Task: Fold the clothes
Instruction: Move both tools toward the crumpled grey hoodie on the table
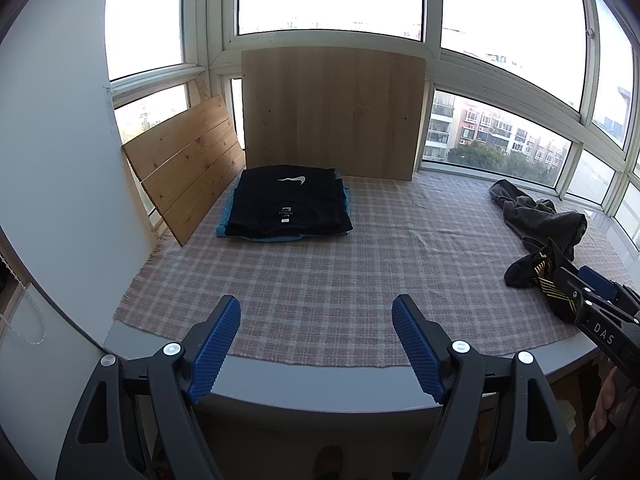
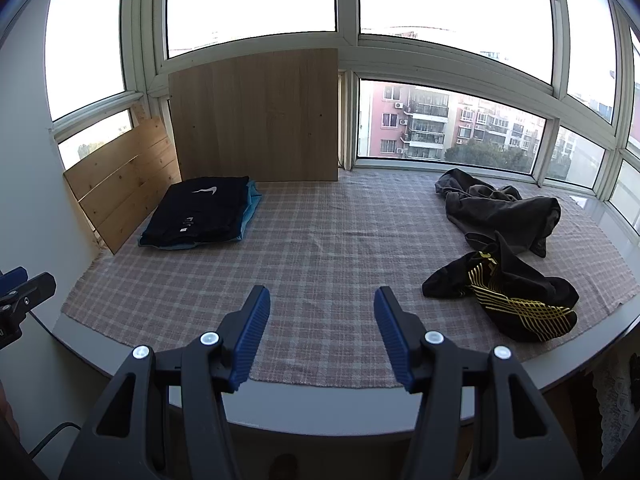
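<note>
A home's bay-window ledge (image 2: 600,340) high in an apartment block, with a plaid cloth (image 2: 320,240) and clothes.

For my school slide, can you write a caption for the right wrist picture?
Open right gripper hovers over plaid cloth; folded shirt stack left, crumpled clothes right.

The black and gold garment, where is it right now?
The black and gold garment lies crumpled at the right of the checked cloth, just in front of the grey garment.
</note>
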The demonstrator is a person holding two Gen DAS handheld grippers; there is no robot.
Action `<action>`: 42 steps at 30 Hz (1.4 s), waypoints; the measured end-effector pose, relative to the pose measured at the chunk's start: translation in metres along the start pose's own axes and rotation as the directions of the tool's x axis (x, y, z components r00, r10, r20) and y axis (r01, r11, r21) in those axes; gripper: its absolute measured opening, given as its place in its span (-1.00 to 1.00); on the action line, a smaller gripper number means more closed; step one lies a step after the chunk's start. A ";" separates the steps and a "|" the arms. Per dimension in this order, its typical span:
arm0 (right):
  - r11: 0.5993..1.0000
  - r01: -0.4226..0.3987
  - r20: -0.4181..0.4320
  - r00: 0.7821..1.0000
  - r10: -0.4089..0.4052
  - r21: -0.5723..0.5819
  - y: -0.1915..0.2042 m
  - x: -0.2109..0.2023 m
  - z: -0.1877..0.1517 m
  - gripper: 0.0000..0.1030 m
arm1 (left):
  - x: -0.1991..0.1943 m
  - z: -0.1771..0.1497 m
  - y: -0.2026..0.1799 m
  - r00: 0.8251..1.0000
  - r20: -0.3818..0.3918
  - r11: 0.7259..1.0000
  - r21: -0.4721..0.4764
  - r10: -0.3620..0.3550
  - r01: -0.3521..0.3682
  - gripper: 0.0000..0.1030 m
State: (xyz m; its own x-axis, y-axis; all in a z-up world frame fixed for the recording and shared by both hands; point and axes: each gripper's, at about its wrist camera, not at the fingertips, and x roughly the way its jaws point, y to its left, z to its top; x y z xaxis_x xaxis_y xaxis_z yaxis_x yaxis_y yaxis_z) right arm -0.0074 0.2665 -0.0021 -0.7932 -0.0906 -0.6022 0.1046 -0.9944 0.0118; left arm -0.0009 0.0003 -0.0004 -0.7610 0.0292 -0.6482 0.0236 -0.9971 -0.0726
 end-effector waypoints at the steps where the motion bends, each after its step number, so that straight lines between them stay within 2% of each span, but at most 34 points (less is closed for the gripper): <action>1: 1.000 0.000 -0.002 1.000 0.000 -0.001 0.001 0.000 0.001 0.05 | 0.002 0.001 0.000 1.000 -0.002 1.000 0.005 -0.003 0.003 0.49; 10: 1.000 0.023 -0.016 1.000 -0.023 0.019 -0.005 0.017 0.005 0.05 | 0.021 0.009 -0.007 0.999 -0.024 0.998 0.057 -0.030 0.031 0.49; 22: 0.985 0.139 -0.032 0.990 -0.137 0.103 -0.019 0.029 0.015 0.05 | 0.060 0.041 -0.027 0.987 -0.058 0.975 0.154 -0.153 0.160 0.49; 28: 0.965 0.213 -0.042 0.977 -0.209 0.156 -0.028 0.034 0.019 0.05 | 0.083 0.059 -0.044 0.970 -0.083 0.945 0.222 -0.228 0.241 0.49; 42: 0.896 0.361 -0.092 0.933 -0.349 0.259 -0.056 0.047 0.024 0.05 | 0.122 0.086 -0.090 0.918 -0.143 0.845 0.359 -0.370 0.397 0.49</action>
State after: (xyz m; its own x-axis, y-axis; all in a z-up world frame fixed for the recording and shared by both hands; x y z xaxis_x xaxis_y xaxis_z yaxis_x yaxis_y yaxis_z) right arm -0.0650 0.3165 -0.0124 -0.7213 0.2674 -0.6389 -0.3478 -0.9376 0.0003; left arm -0.1519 0.0871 -0.0076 -0.6144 0.4062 -0.6764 -0.5150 -0.8560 -0.0462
